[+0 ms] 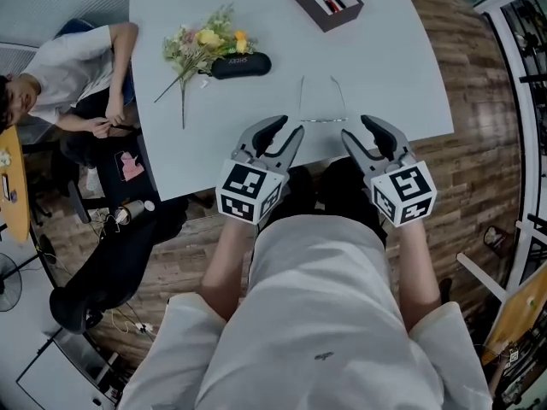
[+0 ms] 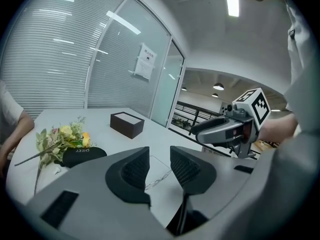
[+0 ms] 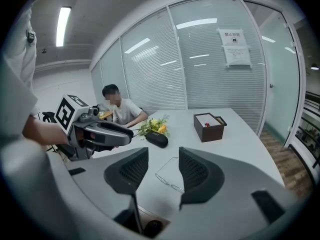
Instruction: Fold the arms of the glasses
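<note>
A: Where are the glasses (image 1: 323,120)?

B: On the white table (image 1: 376,67), near the edge closest to the wearer, between the two grippers. Both arms are unfolded and point away, toward the far side. Thin wire frame, so I can't tell if it sits level.

A: Left gripper (image 1: 289,128)?

B: Jaws apart, nothing in them. Its own view shows the frame on the tabletop in the gap betw. the pads, but beyond them, not touched.

A: Right gripper (image 1: 359,129)?

B: Same: jaws apart, no grip. The glasses show thru the gap in its view too, lying on the table ahead of the tips. Both grippers hang over the near table edge, one just left of the frame and one just right, tips pointing at it.

A: Anything else on the table?

B: Black glasses case (image 1: 241,65) further in, w/ a small bunch of flowers (image 1: 201,45) touching its left end. Dark open box (image 1: 323,0) at the far side, sth red inside. All well apart from the glasses.

A: People?

B: A seated person (image 1: 68,75) in a white shirt at the table's left side, one arm on its corner.
</note>
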### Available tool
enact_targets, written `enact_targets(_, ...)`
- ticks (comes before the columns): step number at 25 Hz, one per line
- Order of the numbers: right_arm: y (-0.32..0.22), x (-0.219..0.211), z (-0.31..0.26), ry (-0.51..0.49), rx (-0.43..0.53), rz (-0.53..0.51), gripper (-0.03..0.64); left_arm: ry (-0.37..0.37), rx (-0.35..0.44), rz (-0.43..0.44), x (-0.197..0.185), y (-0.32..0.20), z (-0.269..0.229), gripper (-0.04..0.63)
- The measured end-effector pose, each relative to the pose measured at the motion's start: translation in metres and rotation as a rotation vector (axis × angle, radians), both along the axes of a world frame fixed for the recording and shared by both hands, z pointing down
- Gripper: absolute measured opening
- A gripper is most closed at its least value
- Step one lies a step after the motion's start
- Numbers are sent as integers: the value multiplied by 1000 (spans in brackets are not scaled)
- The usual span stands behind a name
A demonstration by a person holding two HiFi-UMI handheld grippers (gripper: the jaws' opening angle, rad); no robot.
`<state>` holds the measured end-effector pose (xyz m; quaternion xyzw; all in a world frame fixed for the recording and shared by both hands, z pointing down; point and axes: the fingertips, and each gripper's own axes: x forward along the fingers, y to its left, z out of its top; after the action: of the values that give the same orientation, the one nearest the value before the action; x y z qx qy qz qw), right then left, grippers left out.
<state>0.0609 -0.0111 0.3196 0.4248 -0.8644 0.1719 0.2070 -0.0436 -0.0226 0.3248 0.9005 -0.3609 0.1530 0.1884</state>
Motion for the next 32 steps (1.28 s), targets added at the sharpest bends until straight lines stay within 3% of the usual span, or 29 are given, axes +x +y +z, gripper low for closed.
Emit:
enact_targets(12,-14,6,29,52,-17,-113,175,-48,-25,8,9,-11,29,133)
enact_targets(32,-19,16,90,95,-84,-161,161,-149,-106,15,10,-12,96,126)
